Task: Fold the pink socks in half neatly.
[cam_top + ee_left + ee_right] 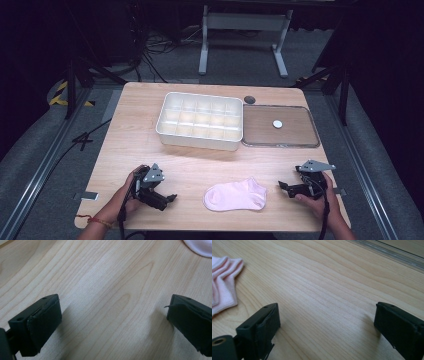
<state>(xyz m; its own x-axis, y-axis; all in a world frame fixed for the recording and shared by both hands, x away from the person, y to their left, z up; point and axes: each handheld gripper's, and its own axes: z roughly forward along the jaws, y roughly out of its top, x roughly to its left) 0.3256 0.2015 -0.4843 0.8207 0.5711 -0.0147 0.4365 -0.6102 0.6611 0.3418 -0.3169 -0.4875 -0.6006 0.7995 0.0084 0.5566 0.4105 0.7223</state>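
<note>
The pink sock [235, 196] lies flat on the near part of the worktop [130, 135], between your two hands, with its long axis running left to right: the rounded toe end points left, the cuff and heel end points right. In the right gripper view the sock's ribbed cuff [223, 282] sits at the upper left, well clear of the jaws. In the left gripper view just a pale rounded edge of the sock [200, 247] shows at the top right corner.

Your right gripper [289, 189] rests just right of the cuff end, pointing left toward it; your left gripper [167, 200] rests left of the toe end, pointing right. Both stand near the sock without touching it, and from above the right one looks a little closer to the fabric, though the difference is small.

Both grippers have their jaws spread wide apart, with nothing but bare wood between the pads; neither holds or touches anything.

Farther off, the white divided tray [200, 120] sits at the middle of the worktop, and a flat clear lid [280, 126] lies just beside it on the right. I judge that your next move is a short reach inward along the sock's length to take an end.
</note>
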